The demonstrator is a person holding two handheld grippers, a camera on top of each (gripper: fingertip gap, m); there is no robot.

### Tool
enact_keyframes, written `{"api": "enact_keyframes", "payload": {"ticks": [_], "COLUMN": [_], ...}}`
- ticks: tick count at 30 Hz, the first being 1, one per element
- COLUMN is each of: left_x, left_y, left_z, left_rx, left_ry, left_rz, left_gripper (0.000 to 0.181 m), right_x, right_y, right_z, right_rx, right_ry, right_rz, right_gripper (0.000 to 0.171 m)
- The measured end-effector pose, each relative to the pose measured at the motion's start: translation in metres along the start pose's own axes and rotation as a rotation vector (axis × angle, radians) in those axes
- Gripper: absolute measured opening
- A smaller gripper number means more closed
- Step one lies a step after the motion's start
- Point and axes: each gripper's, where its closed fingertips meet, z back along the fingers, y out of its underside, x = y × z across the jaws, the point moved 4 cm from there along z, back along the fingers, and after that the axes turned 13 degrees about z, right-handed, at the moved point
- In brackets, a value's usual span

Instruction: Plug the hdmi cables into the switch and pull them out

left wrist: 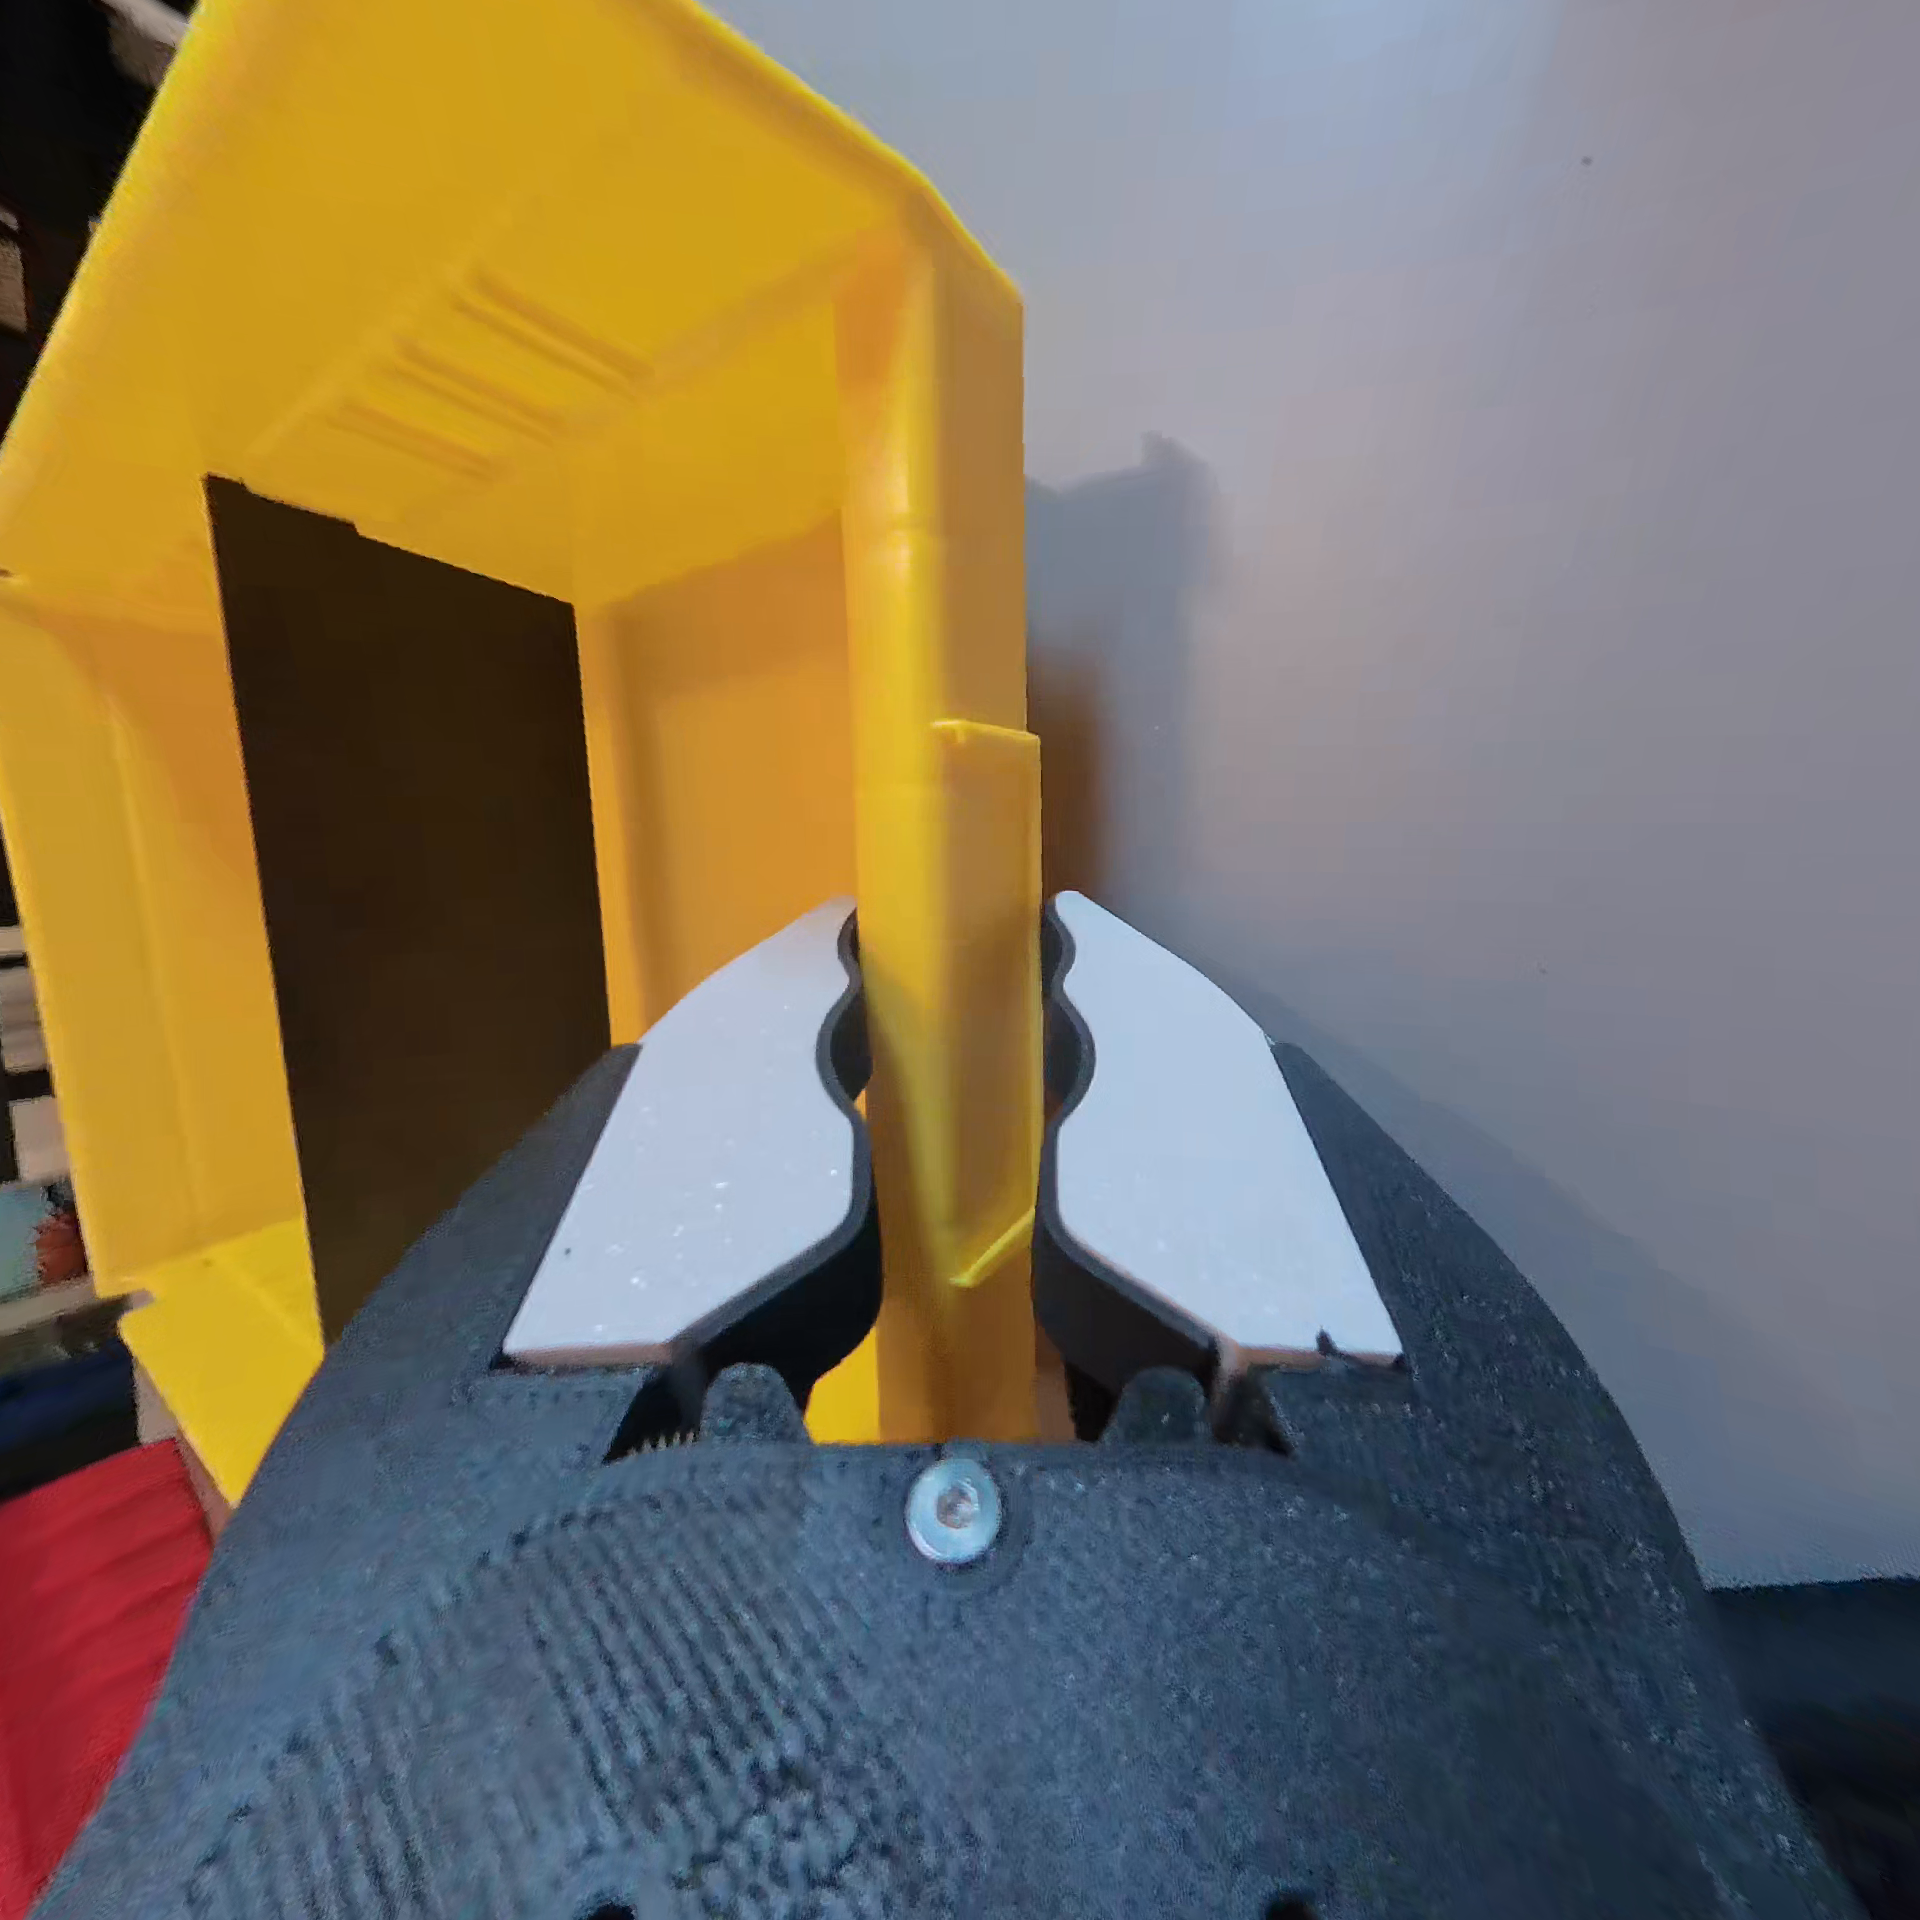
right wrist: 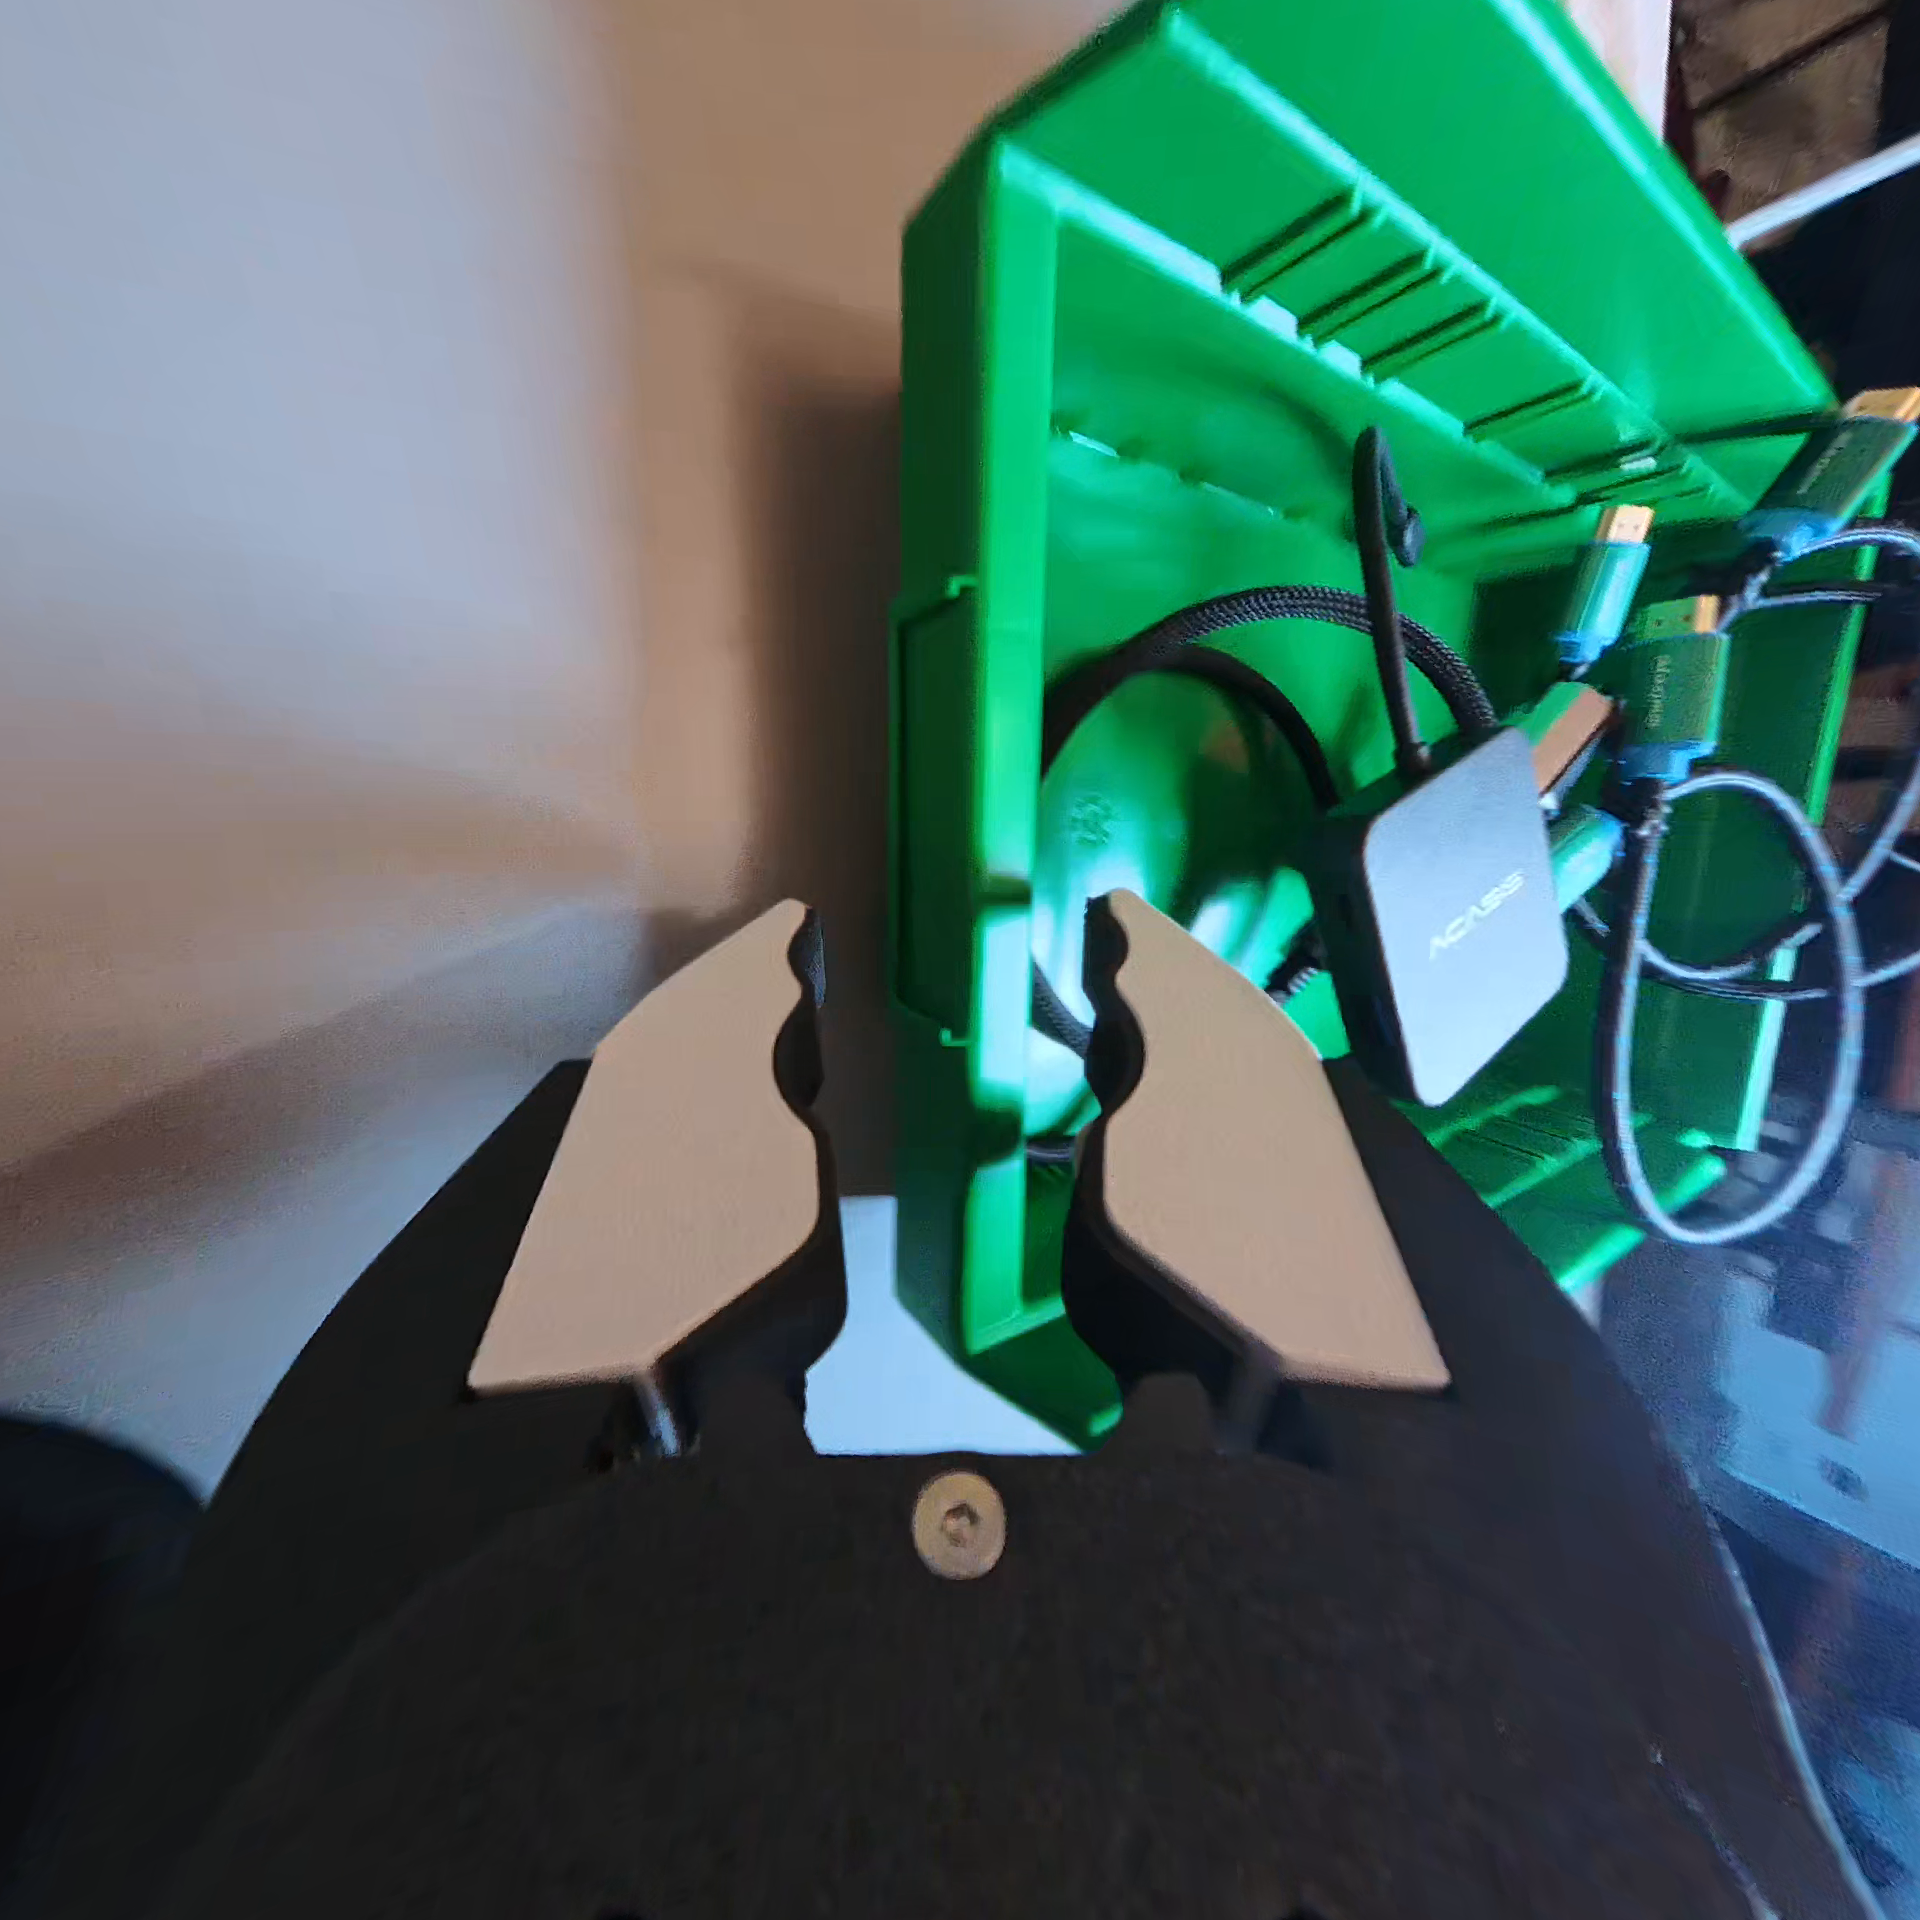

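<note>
My left gripper [left wrist: 951,925] is shut on the side wall of a yellow plastic bin [left wrist: 416,260], which appears empty with a dark panel inside. My right gripper [right wrist: 951,914] straddles the wall of a green bin [right wrist: 1143,208]; the right finger touches it and a gap shows beside the left finger. The green bin is tilted. A grey square switch [right wrist: 1455,914] with a black lead sits at its opening. Several hdmi cables with green plug shells and gold tips [right wrist: 1621,582] and braided loops [right wrist: 1642,1039] spill out beside it, none plugged in that I can see.
A pale wall [left wrist: 1455,520] stands right behind both bins. A dark glossy surface [right wrist: 1787,1403] lies under the spilled cables. A red object [left wrist: 83,1662] sits at the lower left of the left wrist view. The right wrist view is blurred. Left tips to right tips: about 35 cm. My right tips are roughly 7 cm from the grey square switch [right wrist: 1455,914].
</note>
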Motion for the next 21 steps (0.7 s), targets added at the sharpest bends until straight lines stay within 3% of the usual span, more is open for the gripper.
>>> {"api": "enact_keyframes", "payload": {"ticks": [1, 5, 9, 12, 14, 17, 19, 21], "left_x": [-0.002, -0.024, -0.039, -0.040, -0.049, -0.078, -0.103, -0.120], "left_y": [-0.002, -0.017, -0.038, -0.041, -0.050, -0.073, -0.083, -0.087], "left_z": [0.000, 0.005, 0.011, 0.017, 0.034, 0.074, 0.099, 0.112], "left_rx": [-0.012, -0.124, -0.300, -0.301, -0.394, -0.578, -0.655, -0.679], "left_ry": [0.008, 0.057, -0.013, -0.011, 0.058, 0.247, 0.397, 0.479], "left_rz": [-0.030, -0.179, -0.344, -0.312, -0.241, -0.079, 0.039, 0.139], "left_gripper": [0.030, 0.031, 0.038, 0.049, 0.047, 0.045, 0.046, 0.048], "right_x": [-0.002, -0.003, 0.007, 0.033, 0.057, 0.097, 0.112, 0.104], "right_y": [0.001, -0.011, -0.023, -0.031, -0.040, -0.071, -0.094, -0.088], "right_z": [-0.006, -0.027, -0.021, -0.001, 0.017, 0.065, 0.115, 0.157], "right_rx": [0.043, 0.069, 0.065, 0.032, -0.006, -0.237, -0.515, -0.674], "right_ry": [0.009, -0.021, -0.017, 0.008, 0.032, 0.036, -0.027, 0.037], "right_rz": [0.031, 0.122, 0.179, 0.235, 0.254, 0.157, -0.049, -0.250], "right_gripper": [0.048, 0.032, 0.033, 0.033, 0.033, 0.035, 0.034, 0.032]}}
